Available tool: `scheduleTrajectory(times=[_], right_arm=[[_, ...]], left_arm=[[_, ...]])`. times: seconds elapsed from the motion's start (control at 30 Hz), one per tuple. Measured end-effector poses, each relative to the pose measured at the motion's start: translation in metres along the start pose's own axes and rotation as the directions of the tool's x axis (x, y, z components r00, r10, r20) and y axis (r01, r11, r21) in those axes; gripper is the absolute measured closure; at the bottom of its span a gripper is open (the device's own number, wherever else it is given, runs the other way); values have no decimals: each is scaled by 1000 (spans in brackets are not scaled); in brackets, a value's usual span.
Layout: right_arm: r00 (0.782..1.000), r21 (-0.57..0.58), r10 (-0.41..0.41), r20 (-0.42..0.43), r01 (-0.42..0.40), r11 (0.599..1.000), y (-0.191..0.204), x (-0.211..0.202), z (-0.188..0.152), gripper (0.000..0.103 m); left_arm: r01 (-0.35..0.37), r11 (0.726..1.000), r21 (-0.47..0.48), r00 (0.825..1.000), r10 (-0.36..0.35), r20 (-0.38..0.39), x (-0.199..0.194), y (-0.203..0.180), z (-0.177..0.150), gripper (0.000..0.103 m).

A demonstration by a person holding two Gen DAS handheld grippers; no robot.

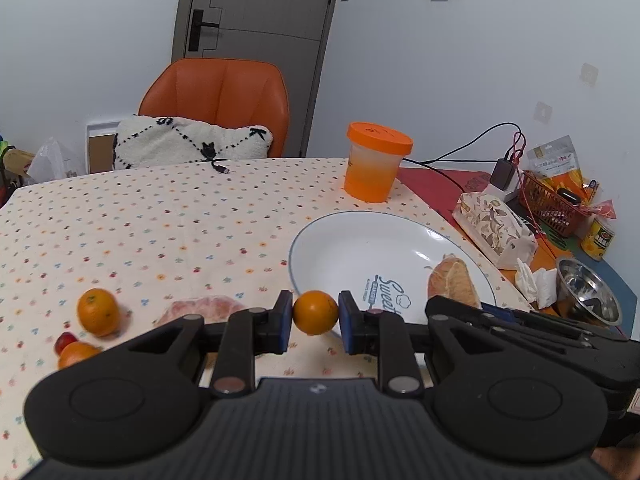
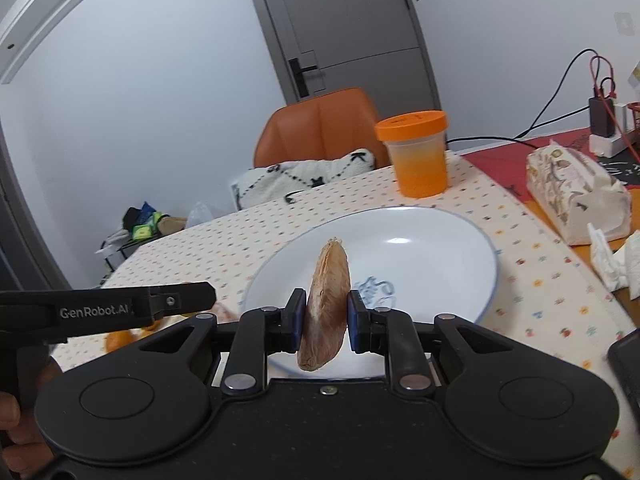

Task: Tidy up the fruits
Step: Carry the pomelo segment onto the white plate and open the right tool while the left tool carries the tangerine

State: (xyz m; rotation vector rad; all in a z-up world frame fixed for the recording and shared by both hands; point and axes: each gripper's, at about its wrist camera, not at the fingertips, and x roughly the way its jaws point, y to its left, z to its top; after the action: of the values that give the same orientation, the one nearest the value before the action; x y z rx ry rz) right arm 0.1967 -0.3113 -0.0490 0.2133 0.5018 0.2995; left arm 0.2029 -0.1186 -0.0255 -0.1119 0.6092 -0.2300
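Note:
My left gripper [image 1: 315, 313] is shut on a small orange [image 1: 316, 311], held just off the near left rim of a white plate [image 1: 352, 248]. My right gripper [image 2: 325, 318] is shut on a brownish fruit wedge [image 2: 326, 304], held upright over the near part of the plate [image 2: 440, 240]. The same wedge [image 1: 454, 280] shows over the plate's right side in the left wrist view. On the dotted cloth to the left lie another orange [image 1: 98, 311], a third orange [image 1: 76, 354], a small red fruit [image 1: 65, 340] and a pink peeled fruit piece [image 1: 200, 310].
An orange-lidded tub [image 1: 376, 164] stands behind the plate. A tissue pack [image 1: 494, 228], crumpled tissues [image 1: 536, 280], a steel bowl [image 1: 588, 296], a red basket [image 1: 548, 204] and cables crowd the right side. An orange chair [image 1: 218, 100] with a cushion sits at the far edge.

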Motion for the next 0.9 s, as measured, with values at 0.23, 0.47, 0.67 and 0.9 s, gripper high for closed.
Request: scheduleTrajectory(times=[0.23, 0.47, 0.67, 0.9], right_arm=[[998, 4, -60, -4, 60, 998, -19, 15, 3, 83], [993, 9, -114, 8, 114, 993, -31, 19, 4, 82], [988, 17, -148, 39, 148, 989, -37, 13, 3, 60], [988, 20, -142, 63, 141, 990, -30, 1, 2, 47]], left_arm=[[28, 1000, 8, 999, -28, -24, 23, -10, 8, 80], [39, 999, 38, 998, -36, -56, 45, -23, 12, 80], [22, 999, 28, 999, -20, -48, 53, -30, 12, 79], [-13, 1000, 17, 999, 13, -35, 44, -28, 16, 43]])
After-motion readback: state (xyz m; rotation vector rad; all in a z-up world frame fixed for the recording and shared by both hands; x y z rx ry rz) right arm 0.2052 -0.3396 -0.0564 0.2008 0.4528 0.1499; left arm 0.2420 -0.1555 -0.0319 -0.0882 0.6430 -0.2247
